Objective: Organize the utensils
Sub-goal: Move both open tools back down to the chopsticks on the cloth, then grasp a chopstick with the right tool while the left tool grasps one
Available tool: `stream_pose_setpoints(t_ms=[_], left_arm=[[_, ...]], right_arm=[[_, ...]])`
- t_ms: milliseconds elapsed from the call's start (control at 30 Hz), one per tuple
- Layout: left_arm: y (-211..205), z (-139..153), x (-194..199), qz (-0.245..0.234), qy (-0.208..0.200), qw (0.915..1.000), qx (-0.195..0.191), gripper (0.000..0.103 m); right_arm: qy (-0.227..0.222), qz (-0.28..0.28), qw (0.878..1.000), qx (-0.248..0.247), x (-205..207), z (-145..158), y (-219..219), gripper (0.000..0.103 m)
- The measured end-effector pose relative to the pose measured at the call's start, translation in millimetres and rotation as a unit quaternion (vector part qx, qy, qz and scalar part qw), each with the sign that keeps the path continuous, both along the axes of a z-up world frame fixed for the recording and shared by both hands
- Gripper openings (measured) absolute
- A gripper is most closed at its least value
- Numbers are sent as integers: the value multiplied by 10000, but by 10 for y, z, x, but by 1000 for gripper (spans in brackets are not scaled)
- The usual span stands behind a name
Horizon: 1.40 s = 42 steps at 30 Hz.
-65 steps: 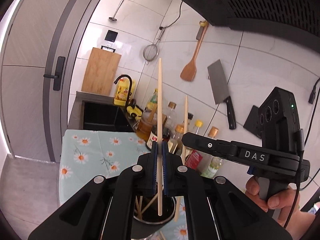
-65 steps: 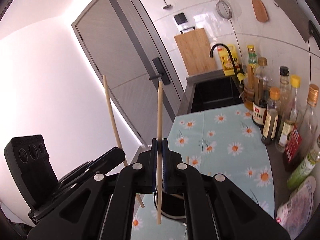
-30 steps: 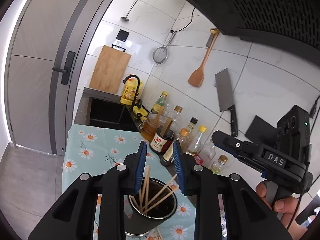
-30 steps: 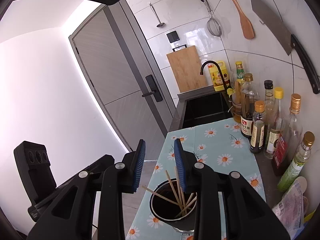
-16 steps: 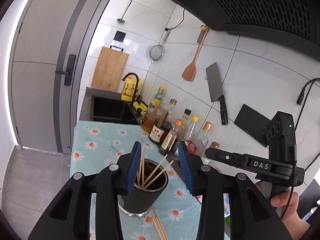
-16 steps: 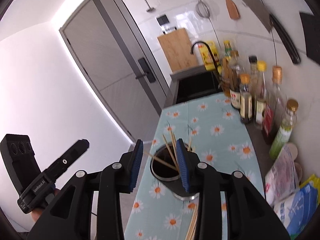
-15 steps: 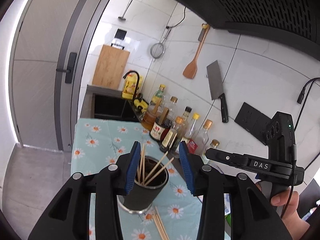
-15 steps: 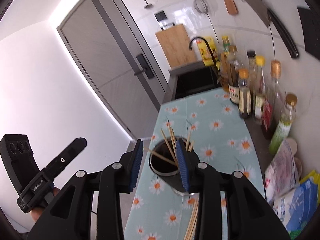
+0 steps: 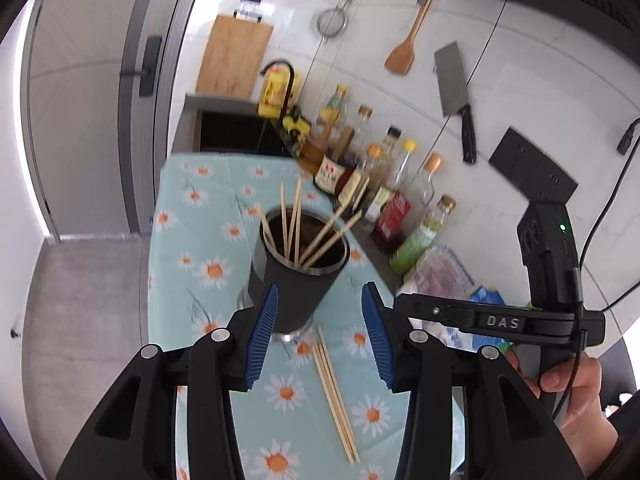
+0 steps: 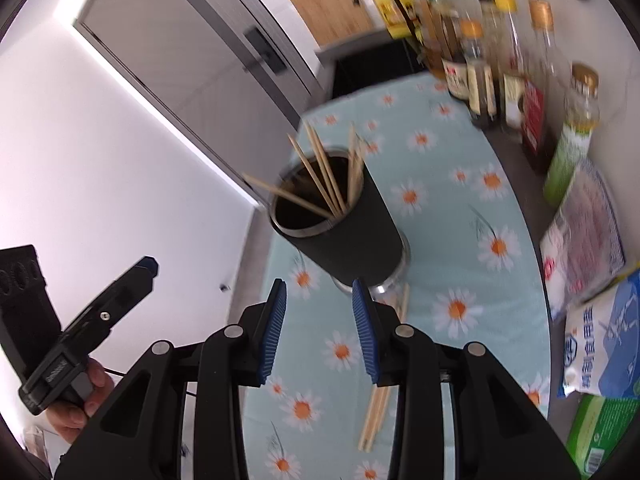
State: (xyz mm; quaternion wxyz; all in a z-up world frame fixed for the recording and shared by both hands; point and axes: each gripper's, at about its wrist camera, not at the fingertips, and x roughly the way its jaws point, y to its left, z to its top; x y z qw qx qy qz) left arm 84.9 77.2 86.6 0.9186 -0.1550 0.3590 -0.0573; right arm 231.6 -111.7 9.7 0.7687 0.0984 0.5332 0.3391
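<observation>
A black cylindrical holder (image 9: 294,280) with a steel rim stands on the daisy-print cloth (image 9: 192,216) and holds several wooden chopsticks (image 9: 296,220). It also shows in the right wrist view (image 10: 352,228) with its chopsticks (image 10: 320,176). A few loose chopsticks (image 9: 334,388) lie on the cloth just in front of the holder, also seen in the right wrist view (image 10: 378,404). My left gripper (image 9: 320,336) is open and empty, above the loose chopsticks. My right gripper (image 10: 320,328) is open and empty, just short of the holder's base.
A row of sauce and oil bottles (image 9: 376,184) lines the wall right of the holder. Food bags (image 10: 588,344) lie at the cloth's right edge. A black sink (image 9: 236,136) lies beyond the cloth. A cleaver (image 9: 456,92), a wooden spatula (image 9: 404,52) and a strainer hang on the wall.
Both grippers let go of their chopsticks into the holder and opened. Both have since tilted down and drawn back, bringing the loose chopsticks on the cloth into view.
</observation>
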Motion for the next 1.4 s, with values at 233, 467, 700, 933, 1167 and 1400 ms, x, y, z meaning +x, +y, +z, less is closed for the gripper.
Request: stream_pose_setpoints(t_ms=[233,467,700,933,1167,1400], left_arm=[[-81,-505,44,-88,919,9957,21,42],[-173,-1007,37,-179,1680,9856,-104,42],[-179,-1359,-44,-191,2044,9784,-257,42],[-87,-1563,-105,-132,2224,9740,-421,42],[44,-1632,-153,-31,2254,9729,-518,42],[128,-1678,-172,39,2261,9721,-623,42]], right_arm=[[1152,141,9919,-513,62,-676,139,36],[1700,-14,9797,-1066,141,-1184,202,36],[1887,-105,9715,-1431,263,-1436,282,30],[1839,-43,9668,-1776,309,-1596,444,20],[1740,-36,9625,-2082,301,-1677,588,12],[1626,-78,9559,-2444,248,-1723,779,12]])
